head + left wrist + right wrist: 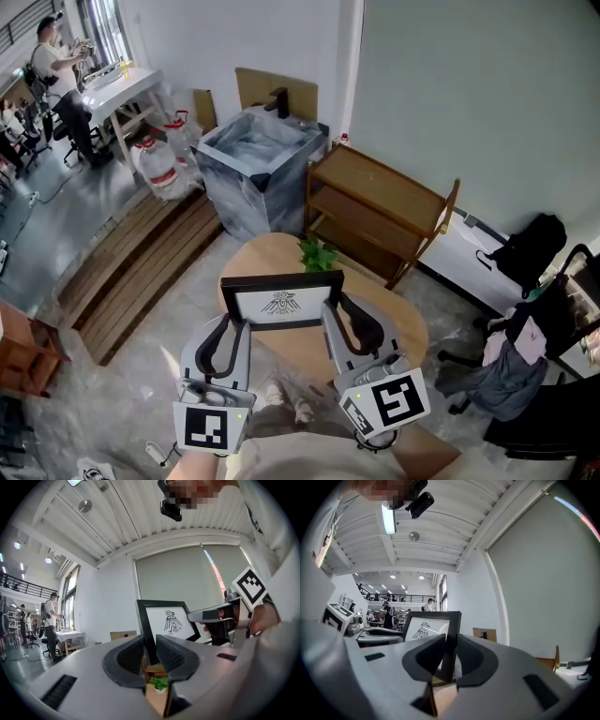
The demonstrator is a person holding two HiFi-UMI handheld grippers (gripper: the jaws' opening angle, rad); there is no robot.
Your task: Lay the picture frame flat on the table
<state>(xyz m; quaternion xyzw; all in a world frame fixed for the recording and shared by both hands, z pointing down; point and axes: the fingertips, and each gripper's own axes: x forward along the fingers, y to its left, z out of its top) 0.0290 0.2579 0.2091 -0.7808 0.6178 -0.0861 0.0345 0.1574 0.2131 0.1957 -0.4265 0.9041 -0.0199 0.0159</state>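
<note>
A black picture frame with a bird drawing on white stands upright over the round wooden table. My left gripper is shut on its left side, my right gripper on its right side. In the left gripper view the frame rises between the jaws of my left gripper, and the other gripper's body shows beyond it. In the right gripper view the frame's edge sits clamped in my right gripper.
A small green plant sits on the table just behind the frame. A wooden shelf unit and a marbled bin stand beyond the table. Chairs with bags are at the right. A person works at a far table.
</note>
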